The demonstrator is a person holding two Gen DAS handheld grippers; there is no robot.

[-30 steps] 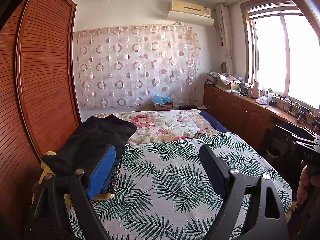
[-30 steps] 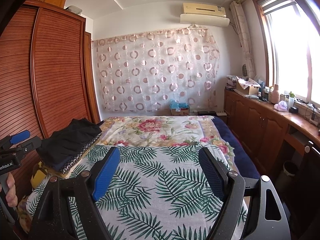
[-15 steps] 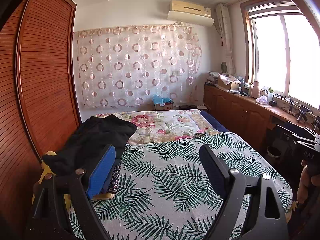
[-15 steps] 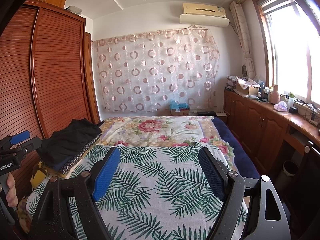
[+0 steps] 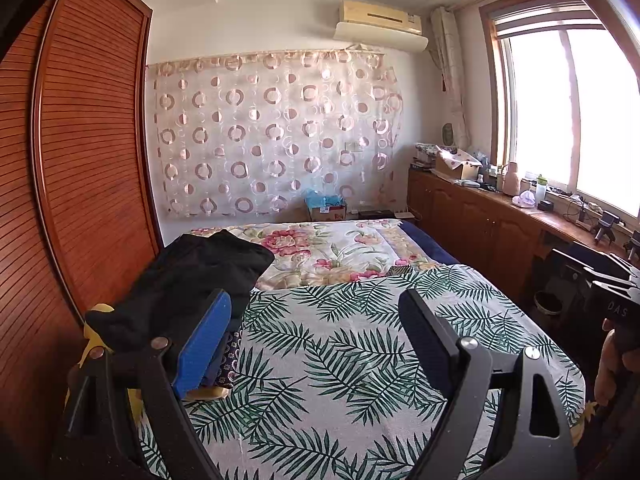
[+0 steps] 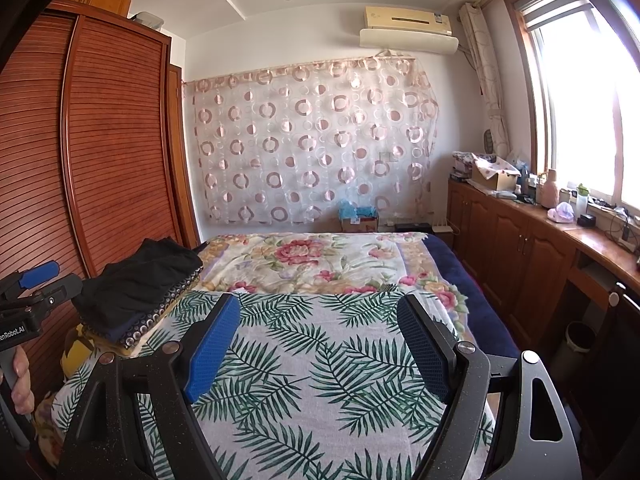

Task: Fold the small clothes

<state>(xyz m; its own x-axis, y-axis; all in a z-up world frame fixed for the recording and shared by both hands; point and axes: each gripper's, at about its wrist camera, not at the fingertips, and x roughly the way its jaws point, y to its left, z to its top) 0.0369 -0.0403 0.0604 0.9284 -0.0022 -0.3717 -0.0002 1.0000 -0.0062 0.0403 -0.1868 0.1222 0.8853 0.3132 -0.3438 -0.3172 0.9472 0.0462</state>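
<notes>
A stack of folded clothes with a black garment (image 5: 192, 280) (image 6: 140, 280) on top lies at the left edge of the bed, over a dark patterned piece and something yellow. My left gripper (image 5: 316, 316) hangs open above the palm-leaf sheet (image 5: 352, 344), its blue left pad just in front of the stack, nothing between the fingers. My right gripper (image 6: 320, 320) is open too, over the same leaf sheet (image 6: 320, 380) to the right of the stack, empty. Each view shows the other gripper's handle in a hand at its edge.
A floral blanket (image 6: 304, 256) covers the far half of the bed. A slatted wooden wardrobe (image 6: 80, 160) runs along the left. A low wooden cabinet (image 6: 532, 248) with boxes and bottles stands under the window at right. A waste bin (image 6: 576, 340) sits on the floor beside it.
</notes>
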